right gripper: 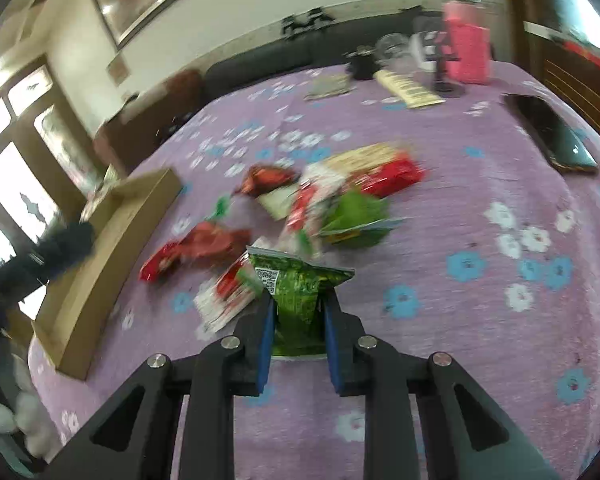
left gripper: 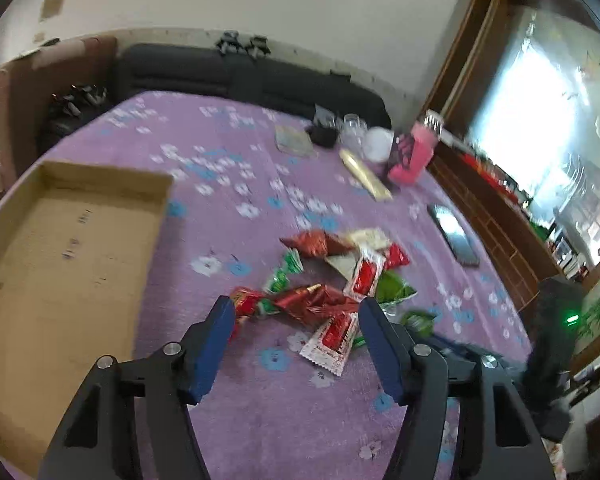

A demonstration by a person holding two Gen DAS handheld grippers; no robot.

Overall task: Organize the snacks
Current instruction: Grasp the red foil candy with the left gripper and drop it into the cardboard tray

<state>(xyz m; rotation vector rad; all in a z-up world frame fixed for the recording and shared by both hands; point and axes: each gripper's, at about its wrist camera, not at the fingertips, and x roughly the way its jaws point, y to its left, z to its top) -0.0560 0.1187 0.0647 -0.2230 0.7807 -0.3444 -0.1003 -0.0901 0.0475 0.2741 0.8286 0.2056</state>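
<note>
A pile of red, green and white snack packets (left gripper: 340, 276) lies on the purple flowered cloth; it also shows in the right wrist view (right gripper: 300, 204). My left gripper (left gripper: 296, 312) is open and empty, just above the near packets. My right gripper (right gripper: 298, 300) is shut on a green snack packet (right gripper: 298, 300) and holds it above the cloth, near the pile. A shallow cardboard box (left gripper: 60, 264) sits to the left of the pile, with nothing in it; its side shows in the right wrist view (right gripper: 112, 256).
A phone (left gripper: 454, 234) lies to the right of the pile. At the far edge stand a pink bottle (left gripper: 414, 156), clear glasses (left gripper: 354, 128), a gold packet (left gripper: 366, 174) and a black item (left gripper: 324, 134). A dark sofa (left gripper: 220, 72) lies beyond.
</note>
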